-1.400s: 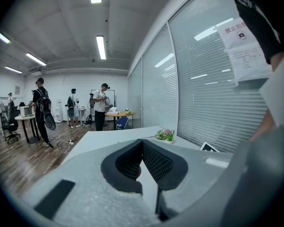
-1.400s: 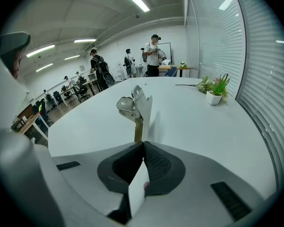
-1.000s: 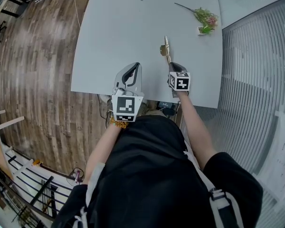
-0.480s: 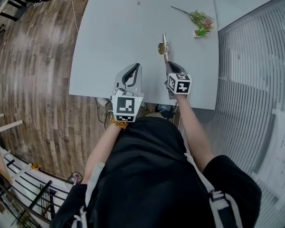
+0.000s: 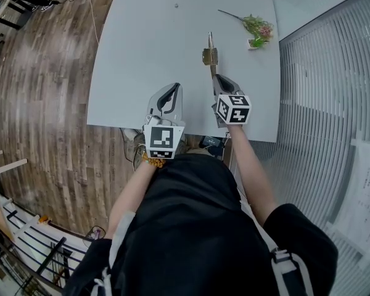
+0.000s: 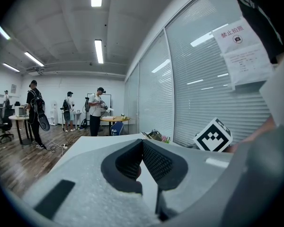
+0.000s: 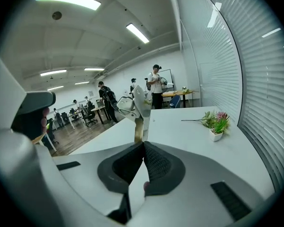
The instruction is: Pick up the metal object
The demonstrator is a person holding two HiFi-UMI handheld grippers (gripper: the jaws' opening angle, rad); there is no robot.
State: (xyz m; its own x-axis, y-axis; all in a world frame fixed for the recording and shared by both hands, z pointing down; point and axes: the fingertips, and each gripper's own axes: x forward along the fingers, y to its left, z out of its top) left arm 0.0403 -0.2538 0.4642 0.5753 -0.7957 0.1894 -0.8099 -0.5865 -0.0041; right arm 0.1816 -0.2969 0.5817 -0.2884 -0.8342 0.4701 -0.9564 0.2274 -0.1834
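Right gripper (image 5: 216,80) first: clamps shut on the near end of the metal object (image 5: 209,53), holding it out over the white counter (image 5: 142,54), tip pointing away, left of the small plant (image 5: 257,29). Looks stiff, slim, slick and fairly light, probably front-heavy at the brass-coloured fitting, so best gripped firmly close to it. Holds the left gripper (image 5: 172,90) closed and empty.

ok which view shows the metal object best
The head view: the whole metal object shows, sticking out from the right gripper. The right gripper view shows it close but foreshortened beyond the shut jaws. The left gripper view misses it.
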